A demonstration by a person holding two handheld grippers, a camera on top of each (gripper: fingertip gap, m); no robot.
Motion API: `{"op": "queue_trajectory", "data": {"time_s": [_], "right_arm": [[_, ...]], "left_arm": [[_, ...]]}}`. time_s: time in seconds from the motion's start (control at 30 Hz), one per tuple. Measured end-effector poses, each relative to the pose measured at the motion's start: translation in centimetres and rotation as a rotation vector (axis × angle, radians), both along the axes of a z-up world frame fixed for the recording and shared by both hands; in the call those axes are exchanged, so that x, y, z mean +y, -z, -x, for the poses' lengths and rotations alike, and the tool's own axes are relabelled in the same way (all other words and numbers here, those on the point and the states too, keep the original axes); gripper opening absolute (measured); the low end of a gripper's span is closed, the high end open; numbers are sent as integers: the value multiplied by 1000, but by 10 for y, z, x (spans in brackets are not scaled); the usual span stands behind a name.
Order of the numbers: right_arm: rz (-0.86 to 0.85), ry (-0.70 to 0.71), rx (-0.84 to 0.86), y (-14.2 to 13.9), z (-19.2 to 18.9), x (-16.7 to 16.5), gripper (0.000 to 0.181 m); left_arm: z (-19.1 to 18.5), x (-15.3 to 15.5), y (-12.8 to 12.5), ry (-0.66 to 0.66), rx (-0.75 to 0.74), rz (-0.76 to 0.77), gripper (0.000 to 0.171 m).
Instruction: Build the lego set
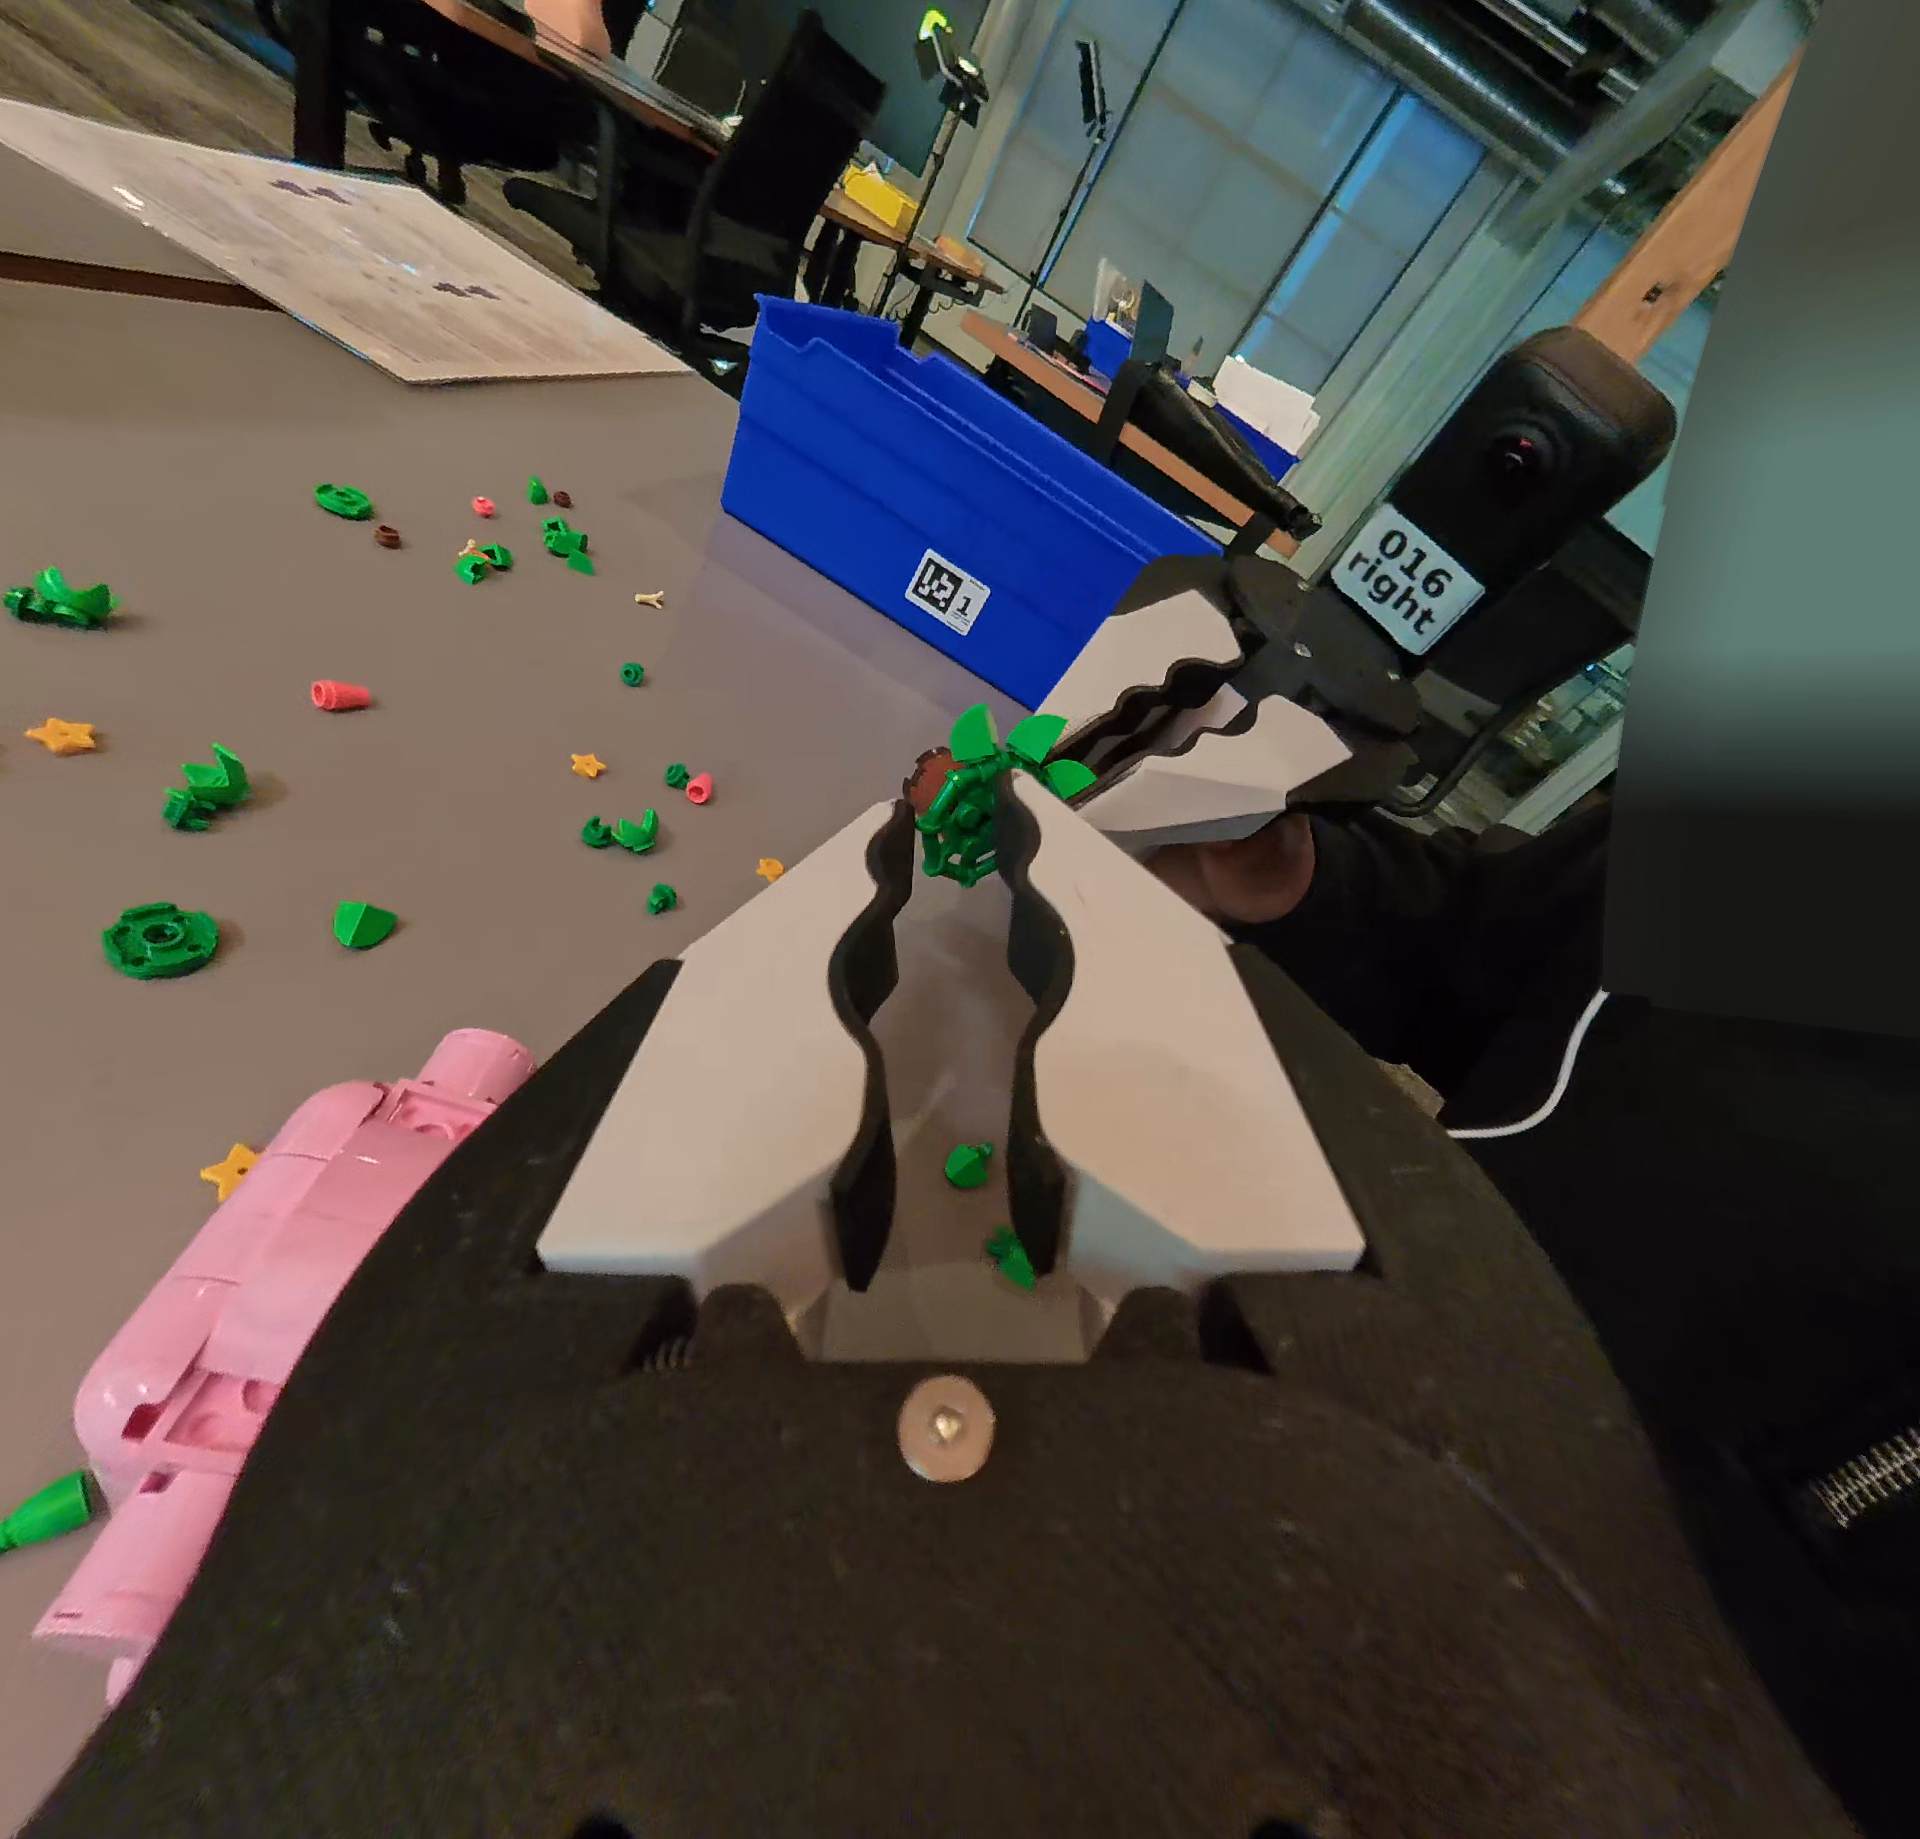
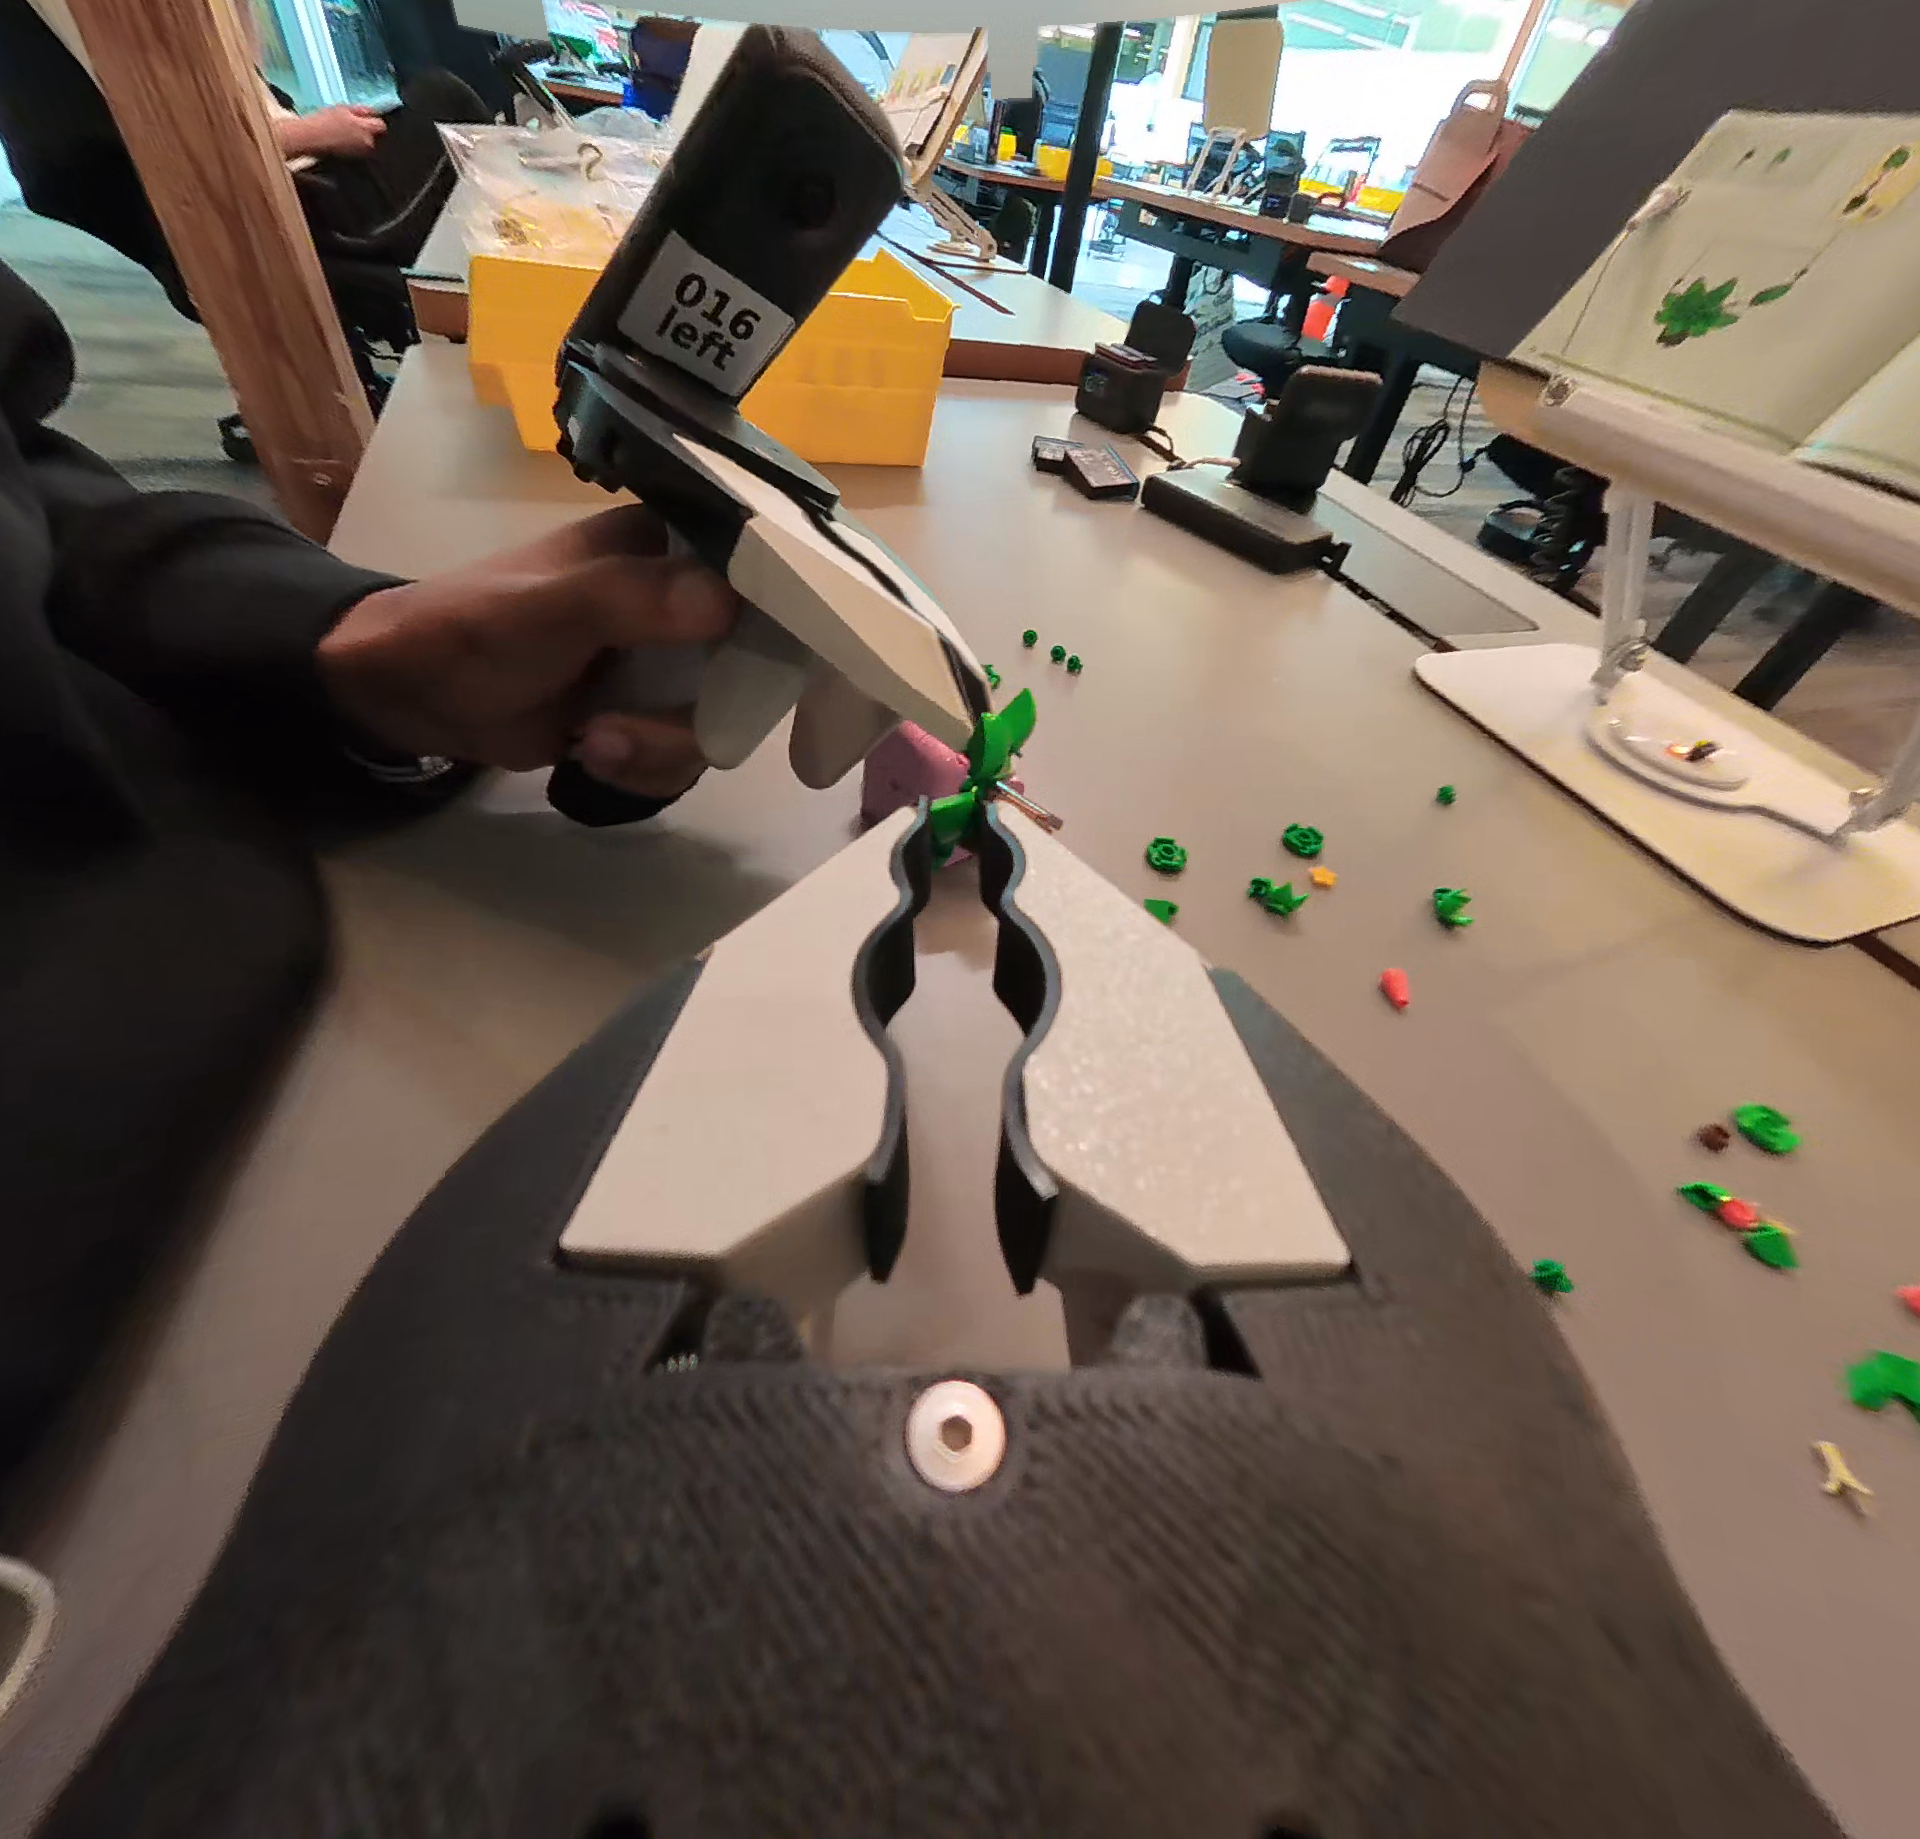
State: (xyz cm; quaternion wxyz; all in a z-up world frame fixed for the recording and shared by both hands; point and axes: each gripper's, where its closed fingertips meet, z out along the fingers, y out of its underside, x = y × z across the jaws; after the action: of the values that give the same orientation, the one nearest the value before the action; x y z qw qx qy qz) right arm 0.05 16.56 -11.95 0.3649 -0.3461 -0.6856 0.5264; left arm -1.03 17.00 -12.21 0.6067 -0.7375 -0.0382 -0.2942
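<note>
My left gripper (image 1: 956, 818) is shut on a green wheel-shaped piece (image 1: 958, 833) with a brown stud (image 1: 930, 776), held above the grey table (image 1: 468, 854). My right gripper (image 1: 1070, 761) comes in from the right, shut on the green leaf cluster (image 1: 1023, 740) joined to that piece. In the right wrist view my right gripper (image 2: 956, 839) pinches the green leaves (image 2: 951, 815), and the left gripper (image 2: 971, 714) grips the green part (image 2: 1003, 724) just above. A thin brown stem (image 2: 1029, 804) sticks out to the right. A pink lego build (image 1: 260, 1322) lies at lower left.
Several loose green, orange and red pieces (image 1: 161, 942) are scattered on the table. A blue bin (image 1: 935, 501) and an instruction sheet (image 1: 343, 251) lie behind. A yellow bin (image 2: 831, 376), a booklet stand (image 2: 1714, 750) and black devices (image 2: 1247, 522) stand at the far side.
</note>
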Motion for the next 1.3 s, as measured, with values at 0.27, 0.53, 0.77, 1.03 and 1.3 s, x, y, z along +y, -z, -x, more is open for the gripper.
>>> {"op": "queue_trajectory", "data": {"time_s": [0.27, 0.53, 0.77, 1.03, 1.3], "right_arm": [[-109, 29, 21, 5, 1, -3, 6], [-68, 33, 33, 0, 1, 0, 6], [-87, 36, 45, -1, 1, -1, 6], [-98, 33, 43, 0, 1, -2, 6], [-102, 23, 40, 1, 1, -3, 6]], "left_arm": [[0, 0, -4, -10, 7, -23, 5], [2, 0, -3, -23, 25, -21, 11], [1, 1, -3, -8, 7, -22, 13], [-1, 1, -3, 0, 10, -22, 13], [-2, 1, -3, 2, 15, -23, 8]]}}
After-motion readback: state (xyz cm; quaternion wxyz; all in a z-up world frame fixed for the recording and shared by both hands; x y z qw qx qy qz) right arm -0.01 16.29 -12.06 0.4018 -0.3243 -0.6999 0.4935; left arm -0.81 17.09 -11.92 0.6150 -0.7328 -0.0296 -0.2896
